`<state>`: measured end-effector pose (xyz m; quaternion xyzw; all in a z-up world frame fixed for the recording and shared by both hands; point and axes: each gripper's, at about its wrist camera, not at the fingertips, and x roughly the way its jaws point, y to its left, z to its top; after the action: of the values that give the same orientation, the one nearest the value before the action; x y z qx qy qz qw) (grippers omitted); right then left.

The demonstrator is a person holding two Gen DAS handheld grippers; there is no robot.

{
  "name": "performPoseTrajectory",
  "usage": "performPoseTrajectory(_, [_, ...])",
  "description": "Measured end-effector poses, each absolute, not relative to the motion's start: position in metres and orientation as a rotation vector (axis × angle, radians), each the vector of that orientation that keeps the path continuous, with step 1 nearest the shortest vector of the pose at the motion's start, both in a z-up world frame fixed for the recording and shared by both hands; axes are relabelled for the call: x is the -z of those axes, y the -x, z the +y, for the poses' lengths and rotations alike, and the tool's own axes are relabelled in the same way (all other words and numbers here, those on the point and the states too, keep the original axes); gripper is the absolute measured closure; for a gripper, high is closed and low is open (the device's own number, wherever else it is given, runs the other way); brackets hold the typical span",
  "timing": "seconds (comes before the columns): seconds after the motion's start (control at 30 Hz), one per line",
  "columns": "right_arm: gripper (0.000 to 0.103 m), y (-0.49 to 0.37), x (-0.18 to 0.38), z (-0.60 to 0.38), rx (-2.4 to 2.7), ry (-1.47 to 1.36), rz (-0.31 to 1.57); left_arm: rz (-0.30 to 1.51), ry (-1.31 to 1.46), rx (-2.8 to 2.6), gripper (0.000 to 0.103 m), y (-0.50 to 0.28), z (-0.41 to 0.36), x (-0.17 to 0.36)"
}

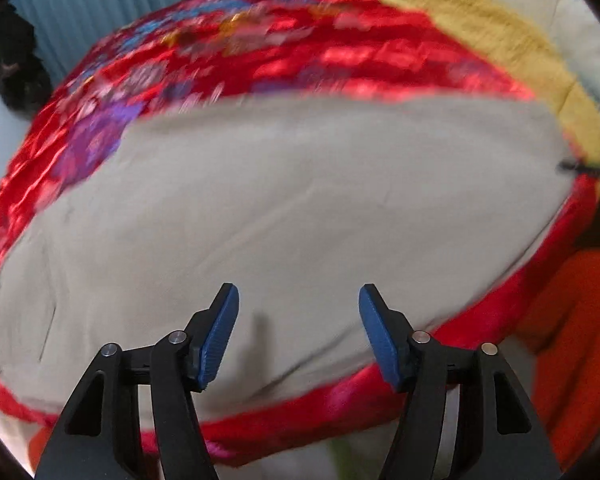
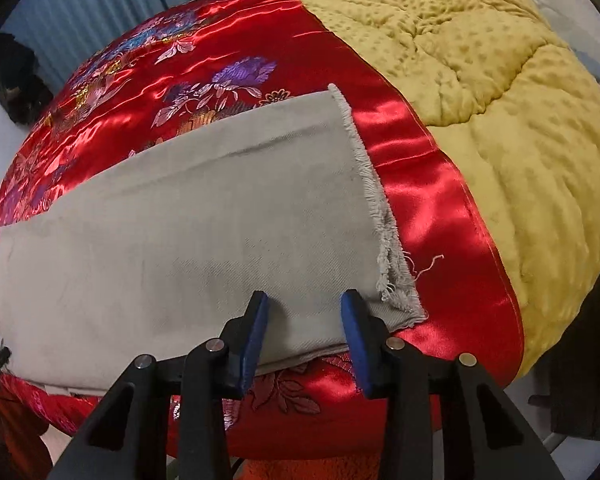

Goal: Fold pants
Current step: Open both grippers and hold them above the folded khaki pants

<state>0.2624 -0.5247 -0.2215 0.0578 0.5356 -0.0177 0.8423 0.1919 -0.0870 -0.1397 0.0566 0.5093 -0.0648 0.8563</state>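
Note:
The beige pants (image 1: 284,216) lie flat on a red satin bedspread (image 1: 260,60), legs stacked one on the other. In the right wrist view the pants (image 2: 188,224) end in a frayed hem (image 2: 376,216) at the right. My left gripper (image 1: 298,320) is open and empty, hovering above the middle of the pants near their front edge. My right gripper (image 2: 304,320) is open and empty, its blue pads (image 2: 352,320) above the front edge of the leg near the frayed hem. The left wrist view is motion blurred.
A mustard dimpled blanket (image 2: 500,92) covers the bed to the right of the red bedspread (image 2: 428,184). Orange fabric (image 1: 572,340) hangs at the bed's near right side. Blue curtains (image 2: 112,4) stand behind, with a dark object (image 2: 16,84) at far left.

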Motion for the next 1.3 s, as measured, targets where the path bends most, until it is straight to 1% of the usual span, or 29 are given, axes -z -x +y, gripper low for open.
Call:
performPoseTrajectory(0.03, [0.065,-0.262,0.221,-0.525,0.038,-0.116,1.131,1.053,-0.115,0.145,0.032,-0.202,-0.092,0.132])
performPoseTrajectory(0.1, [0.064,-0.263,0.221,-0.524,0.042,-0.115,1.132,1.02,-0.114,0.151,0.031,-0.232,-0.107,0.12])
performPoseTrajectory(0.17, [0.064,-0.263,0.221,-0.525,0.042,-0.126,1.133,1.017,-0.127,0.139,0.03,-0.27,-0.124,0.121])
performPoseTrajectory(0.27, [0.064,-0.263,0.221,-0.525,0.039,-0.13,1.133,1.084,-0.121,0.119,0.03,-0.314,-0.141,0.144])
performPoseTrajectory(0.33, [0.064,-0.263,0.221,-0.524,0.037,-0.129,1.133,1.156,-0.144,0.083,0.034,-0.329,-0.15,0.169])
performPoseTrajectory(0.4, [0.064,-0.263,0.221,-0.525,0.035,-0.132,1.134,1.178,-0.168,0.074,0.036,-0.322,-0.155,0.185])
performPoseTrajectory(0.63, [0.064,-0.261,0.221,-0.525,0.03,-0.125,1.134,1.056,-0.314,0.157,0.035,-0.216,-0.177,0.187])
performPoseTrajectory(0.77, [0.064,-0.262,0.221,-0.526,0.028,-0.141,1.134,1.01,-0.344,0.144,0.035,-0.19,-0.183,0.193])
performPoseTrajectory(1.0, [0.064,-0.261,0.221,-0.527,0.028,-0.145,1.132,1.011,-0.304,0.145,0.035,-0.191,-0.179,0.189])
performPoseTrajectory(1.1, [0.064,-0.261,0.221,-0.527,0.028,-0.147,1.132,1.042,-0.266,0.203,0.035,-0.188,-0.174,0.176])
performPoseTrajectory(1.2, [0.064,-0.26,0.222,-0.528,0.03,-0.155,1.13,1.031,-0.215,0.234,0.031,-0.211,-0.175,0.156])
performPoseTrajectory(1.3, [0.064,-0.26,0.222,-0.527,0.033,-0.156,1.131,1.011,-0.177,0.188,0.023,-0.259,-0.18,0.139])
